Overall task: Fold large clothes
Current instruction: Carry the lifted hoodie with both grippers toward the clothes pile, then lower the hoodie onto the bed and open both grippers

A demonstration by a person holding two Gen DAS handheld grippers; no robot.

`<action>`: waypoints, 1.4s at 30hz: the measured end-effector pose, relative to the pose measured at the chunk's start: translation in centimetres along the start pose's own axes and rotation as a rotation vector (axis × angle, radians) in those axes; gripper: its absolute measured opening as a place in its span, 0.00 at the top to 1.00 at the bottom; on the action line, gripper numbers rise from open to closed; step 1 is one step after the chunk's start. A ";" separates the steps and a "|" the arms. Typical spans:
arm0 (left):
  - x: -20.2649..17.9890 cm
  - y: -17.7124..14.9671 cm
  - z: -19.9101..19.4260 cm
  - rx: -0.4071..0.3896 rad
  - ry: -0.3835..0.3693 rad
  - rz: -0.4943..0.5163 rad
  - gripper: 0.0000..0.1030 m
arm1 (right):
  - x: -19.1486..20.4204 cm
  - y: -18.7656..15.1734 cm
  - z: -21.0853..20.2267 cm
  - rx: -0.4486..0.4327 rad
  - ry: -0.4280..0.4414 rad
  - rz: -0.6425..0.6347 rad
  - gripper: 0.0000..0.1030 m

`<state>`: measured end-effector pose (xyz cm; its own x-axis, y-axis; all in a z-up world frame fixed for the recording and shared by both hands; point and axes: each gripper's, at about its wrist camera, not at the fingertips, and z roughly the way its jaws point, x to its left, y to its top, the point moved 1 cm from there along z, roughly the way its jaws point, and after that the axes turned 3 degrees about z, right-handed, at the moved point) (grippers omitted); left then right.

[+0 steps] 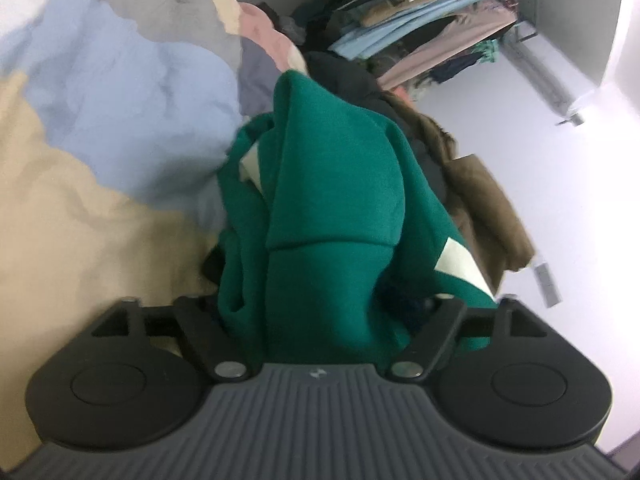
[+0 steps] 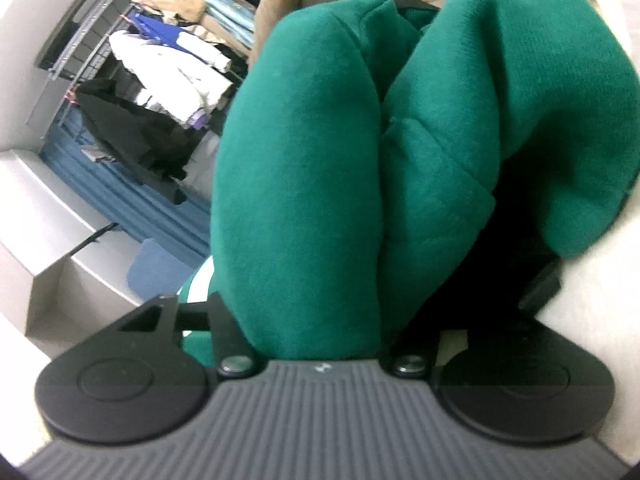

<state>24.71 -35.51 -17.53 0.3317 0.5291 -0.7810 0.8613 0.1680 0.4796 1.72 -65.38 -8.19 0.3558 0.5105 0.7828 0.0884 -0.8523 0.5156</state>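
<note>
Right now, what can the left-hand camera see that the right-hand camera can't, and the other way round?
Only the left wrist view shows the rumpled pale blue and beige bedding, a brown garment beside the green one, and the green garment's pale stripe. Only the right wrist view shows a black garment hanging off the shelving and a white box below it. Both show the bunched green garment filling the space between the jaws, and a rack of stacked clothes behind.
</note>
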 end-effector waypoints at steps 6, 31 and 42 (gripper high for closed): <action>-3.0 0.5 -4.7 -0.052 0.102 0.126 0.16 | 1.9 -0.5 -4.0 -0.036 -0.118 -0.002 0.38; -25.0 -2.7 -28.9 -0.261 0.196 0.681 0.16 | 22.9 -3.5 -21.9 -0.223 0.036 -0.517 0.28; -24.6 -9.0 -32.2 -0.269 0.222 0.766 0.16 | 23.6 -10.4 -23.4 -0.181 -0.034 -0.649 0.29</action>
<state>-3.60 -23.22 10.28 0.6796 0.7240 -0.1179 0.2987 -0.1264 0.9460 -12.53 -41.76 13.06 0.3128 0.9062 0.2845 0.1380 -0.3397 0.9303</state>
